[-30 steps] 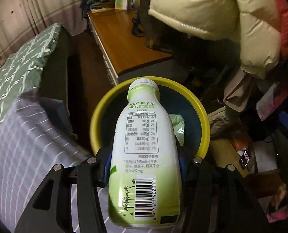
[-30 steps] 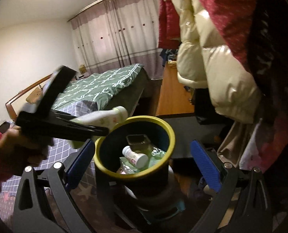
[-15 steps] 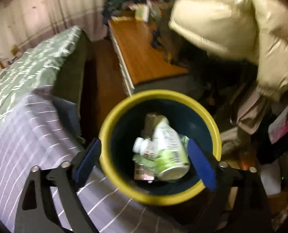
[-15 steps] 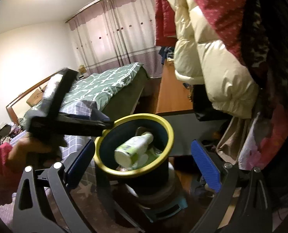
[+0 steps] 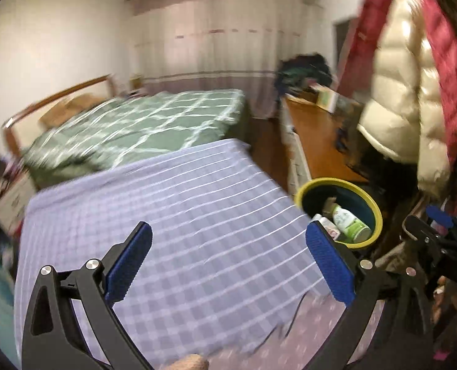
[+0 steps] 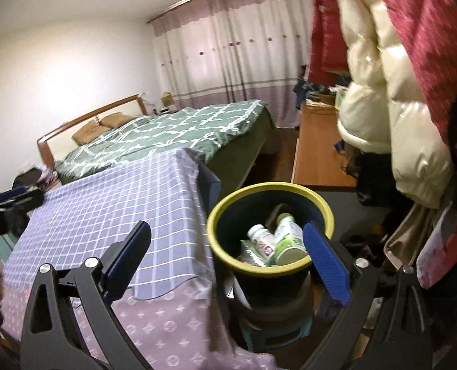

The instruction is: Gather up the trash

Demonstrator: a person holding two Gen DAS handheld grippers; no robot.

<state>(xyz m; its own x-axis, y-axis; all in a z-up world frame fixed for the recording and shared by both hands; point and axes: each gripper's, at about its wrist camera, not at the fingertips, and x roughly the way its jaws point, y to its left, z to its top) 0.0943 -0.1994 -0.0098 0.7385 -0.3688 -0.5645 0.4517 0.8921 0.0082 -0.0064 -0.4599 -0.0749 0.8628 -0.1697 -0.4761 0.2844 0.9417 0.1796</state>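
A dark bin with a yellow rim stands at the right end of the checked table; it also shows in the left wrist view. Inside lies a white-and-green coconut water bottle, beside a small white bottle and crumpled wrappers. My left gripper is open and empty above the blue checked tablecloth. My right gripper is open and empty, just left of the bin. The other gripper shows at the right edge of the left wrist view.
A bed with a green quilt lies behind the table. A wooden desk stands beyond the bin. Cream and red puffy jackets hang at the right. The bin sits on a low stool.
My left gripper opened and the coconut water bottle dropped into the bin. Then it swung back left over the tablecloth. The right gripper shifted slightly left.
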